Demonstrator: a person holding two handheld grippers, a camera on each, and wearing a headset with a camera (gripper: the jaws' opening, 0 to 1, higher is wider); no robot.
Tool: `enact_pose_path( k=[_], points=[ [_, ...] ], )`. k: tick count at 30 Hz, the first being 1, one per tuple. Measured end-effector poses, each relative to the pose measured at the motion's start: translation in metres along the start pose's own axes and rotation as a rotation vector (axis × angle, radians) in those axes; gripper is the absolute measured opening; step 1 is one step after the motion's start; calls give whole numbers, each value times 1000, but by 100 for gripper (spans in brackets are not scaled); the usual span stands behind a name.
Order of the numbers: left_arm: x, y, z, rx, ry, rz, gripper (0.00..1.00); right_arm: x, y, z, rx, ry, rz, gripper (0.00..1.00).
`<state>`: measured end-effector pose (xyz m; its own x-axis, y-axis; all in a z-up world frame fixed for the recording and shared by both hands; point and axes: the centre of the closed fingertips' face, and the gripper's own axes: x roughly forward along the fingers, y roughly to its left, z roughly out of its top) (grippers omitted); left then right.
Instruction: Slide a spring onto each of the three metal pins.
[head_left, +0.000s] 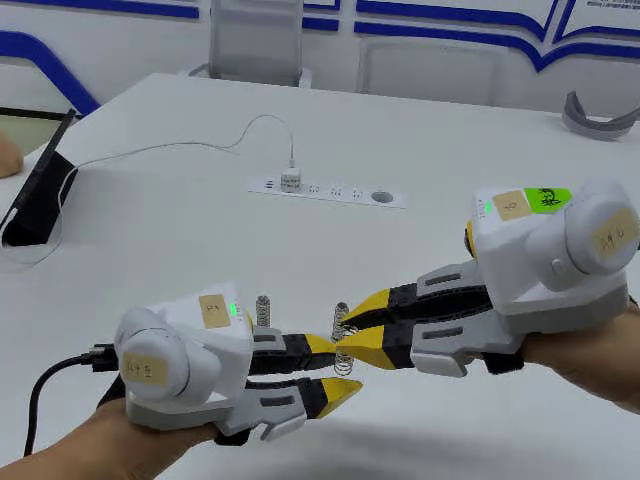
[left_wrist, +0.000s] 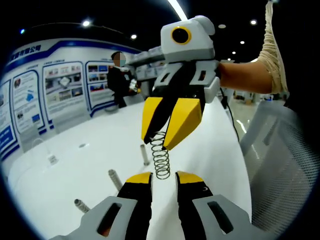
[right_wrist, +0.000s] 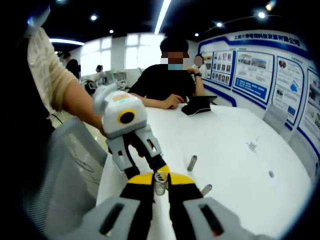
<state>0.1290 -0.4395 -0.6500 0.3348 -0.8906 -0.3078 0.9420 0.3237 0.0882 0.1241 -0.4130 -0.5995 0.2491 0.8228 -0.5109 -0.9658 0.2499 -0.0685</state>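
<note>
A small steel spring (head_left: 342, 342) stands upright between the two grippers. My right gripper (head_left: 343, 333) comes in from the right and is shut on the spring's upper coils; in its own view the spring (right_wrist: 160, 184) sits pinched between the yellow tips of my right gripper (right_wrist: 161, 180). My left gripper (head_left: 341, 368) is open, its tips on either side of the spring's lower end (left_wrist: 161, 167) without closing on it. Three metal pins (left_wrist: 144, 154) (left_wrist: 116, 179) (left_wrist: 81, 205) stand on the white table (head_left: 450, 160) to the left of my left gripper (left_wrist: 164, 178). A coiled upright piece (head_left: 263, 310) stands behind it.
A white power strip (head_left: 325, 190) with a plugged charger and thin cable lies mid-table. A black case (head_left: 35, 195) sits at the left edge, a grey curved object (head_left: 600, 118) far right. A chair (head_left: 255, 40) stands behind the table. A seated person (right_wrist: 170, 85) faces it.
</note>
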Motion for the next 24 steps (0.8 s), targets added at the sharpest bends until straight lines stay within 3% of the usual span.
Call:
enact_pose_path(
  k=[16,24],
  points=[
    [-13,9,-11,-65,4,37,37,-17,-20,-7,25,8,-72,12],
    [-23,19,-15,-105,-8,82,43,-29,-33,-13,46,8,-126,12]
  ],
)
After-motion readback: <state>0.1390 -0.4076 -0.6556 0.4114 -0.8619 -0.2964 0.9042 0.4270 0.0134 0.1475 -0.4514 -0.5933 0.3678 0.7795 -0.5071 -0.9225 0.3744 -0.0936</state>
